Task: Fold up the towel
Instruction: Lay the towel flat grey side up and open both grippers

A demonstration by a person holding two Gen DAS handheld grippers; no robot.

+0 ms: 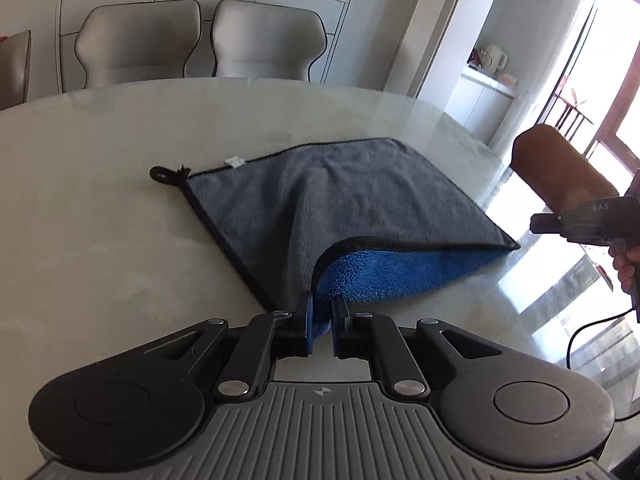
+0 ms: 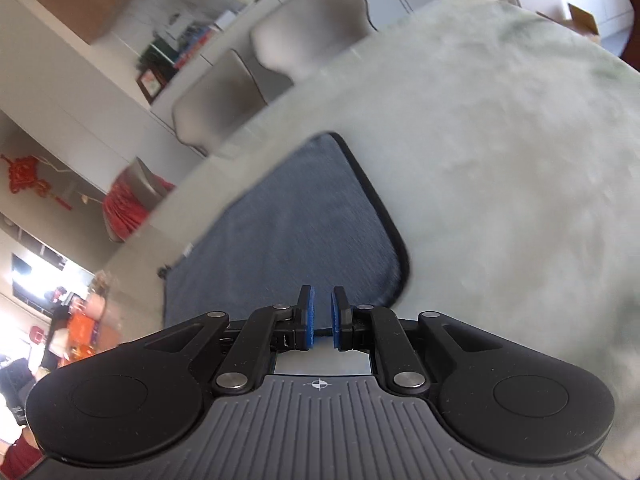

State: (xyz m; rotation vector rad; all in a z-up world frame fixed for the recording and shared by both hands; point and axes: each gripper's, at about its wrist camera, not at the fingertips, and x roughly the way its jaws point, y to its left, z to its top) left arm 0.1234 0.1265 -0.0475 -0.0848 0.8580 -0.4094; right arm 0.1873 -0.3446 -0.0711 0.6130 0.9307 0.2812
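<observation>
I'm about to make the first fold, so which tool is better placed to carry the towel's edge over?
Left. The left tool already pinches the lifted near corner of the grey-and-blue plush towel, blue underside showing. The right tool is blurred in its own view, with nothing clearly between its pads.

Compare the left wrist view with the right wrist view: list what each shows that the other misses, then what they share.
Left wrist only: the towel's blue fleece underside, lifted at the corner pinched in the left gripper; the black hanging loop; the white care tag; the right gripper's body off to the side.

Right wrist only: the right gripper above the towel with a narrow gap between its pads; a red knot ornament.

Both: the grey microfibre towel, the pale glass-topped table, two grey chairs.
</observation>
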